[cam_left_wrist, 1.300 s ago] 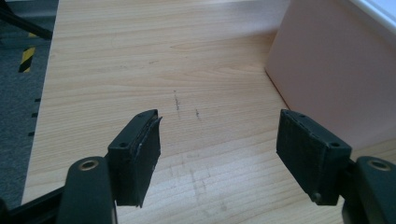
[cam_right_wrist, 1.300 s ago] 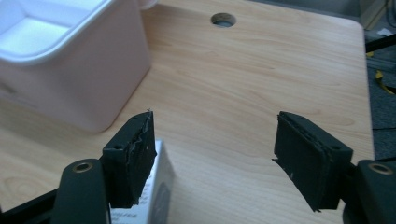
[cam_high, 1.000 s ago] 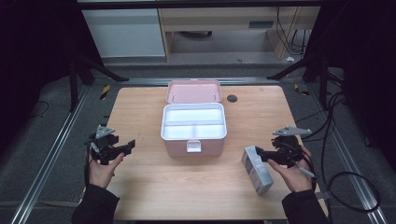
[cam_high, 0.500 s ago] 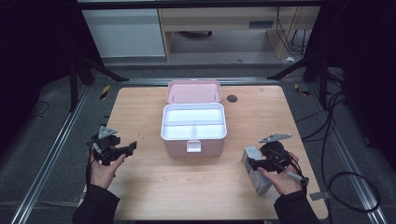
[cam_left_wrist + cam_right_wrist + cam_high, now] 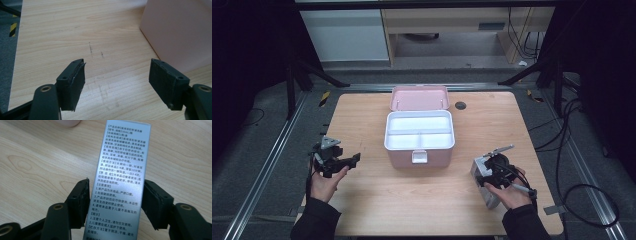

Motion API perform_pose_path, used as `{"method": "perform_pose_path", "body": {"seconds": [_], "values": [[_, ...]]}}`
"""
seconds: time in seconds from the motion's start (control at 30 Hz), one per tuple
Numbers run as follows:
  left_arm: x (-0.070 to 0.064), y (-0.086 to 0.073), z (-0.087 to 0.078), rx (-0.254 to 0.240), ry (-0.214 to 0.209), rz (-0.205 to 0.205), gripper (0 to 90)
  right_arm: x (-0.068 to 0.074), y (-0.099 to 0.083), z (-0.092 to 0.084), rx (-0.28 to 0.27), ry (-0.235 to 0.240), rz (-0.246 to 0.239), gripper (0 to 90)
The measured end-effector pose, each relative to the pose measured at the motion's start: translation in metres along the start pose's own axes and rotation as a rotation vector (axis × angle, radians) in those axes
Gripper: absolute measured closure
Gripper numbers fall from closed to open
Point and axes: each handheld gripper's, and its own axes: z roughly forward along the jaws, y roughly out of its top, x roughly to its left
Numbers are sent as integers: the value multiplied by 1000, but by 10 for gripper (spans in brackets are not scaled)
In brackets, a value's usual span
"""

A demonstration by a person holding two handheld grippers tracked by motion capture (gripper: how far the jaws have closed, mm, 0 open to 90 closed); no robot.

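Right gripper (image 5: 116,202) jaws clamped on silver carton (image 5: 120,177), left gripper (image 5: 117,80) jaws spread — near pink box (image 5: 419,132).

Light wood table (image 5: 362,115) w/ rounded corners, set on a dark floor betw. metal rails. A pink box (image 5: 419,137) is seen at centre, lid open and leaning back, white tray inside split into compartments. A small dark round spot (image 5: 460,105) is seen just right of the lid, flush w/ the tabletop. A silver carton (image 5: 484,182) w/ printed text lies near the front right edge, flat on the wood. Faint scuffs (image 5: 96,51) are seen on the surface left of the box.
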Motion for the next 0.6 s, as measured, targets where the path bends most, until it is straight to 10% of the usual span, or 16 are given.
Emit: {"method": "perform_pose_path", "body": {"seconds": [0.6], "values": [[-2, 0, 3, 21, -3, 14, 289, -5, 6, 1, 82, 10, 9, 555]]}}
